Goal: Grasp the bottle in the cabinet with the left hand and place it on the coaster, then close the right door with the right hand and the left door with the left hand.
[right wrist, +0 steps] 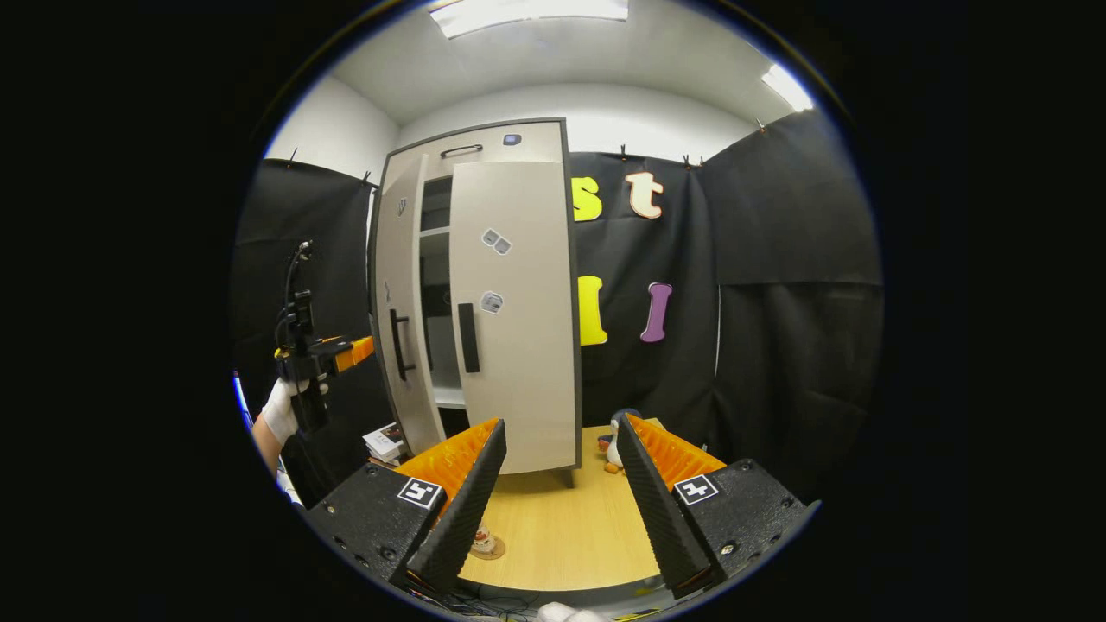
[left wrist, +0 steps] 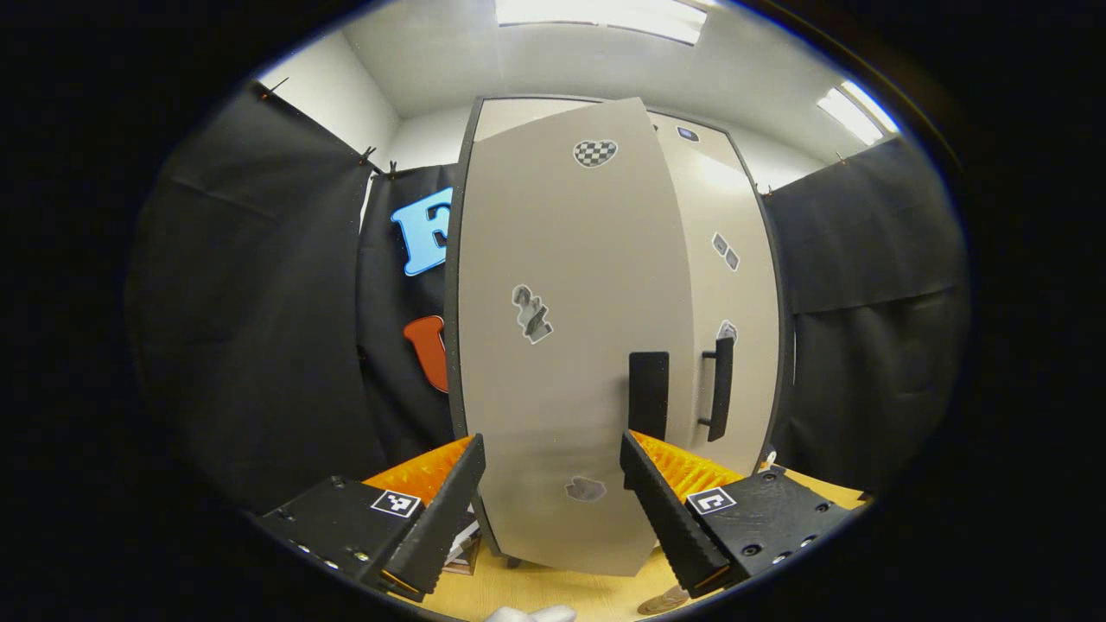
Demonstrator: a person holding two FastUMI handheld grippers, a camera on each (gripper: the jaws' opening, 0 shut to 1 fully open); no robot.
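Black-draped booth, wooden bench (right wrist: pixel 562 527); left door (left wrist: pixel 553 345) ajar, upright, directly ahead of open, empty left claw (left wrist: pixel 553 501); right claw (right wrist: pixel 557 492) open, farther back.

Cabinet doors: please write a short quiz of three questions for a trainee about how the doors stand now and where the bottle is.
1. True or false: the left door of the cabinet is fully shut.
2. Where does the bottle stand? A) on a cabinet shelf; B) on the coaster on the table; C) on top of the cabinet.
3. Which door lies flush with the cabinet front?
Key: 1 false, a gap showing shelves remains between it and the right door. 2 B. 3 the right door.
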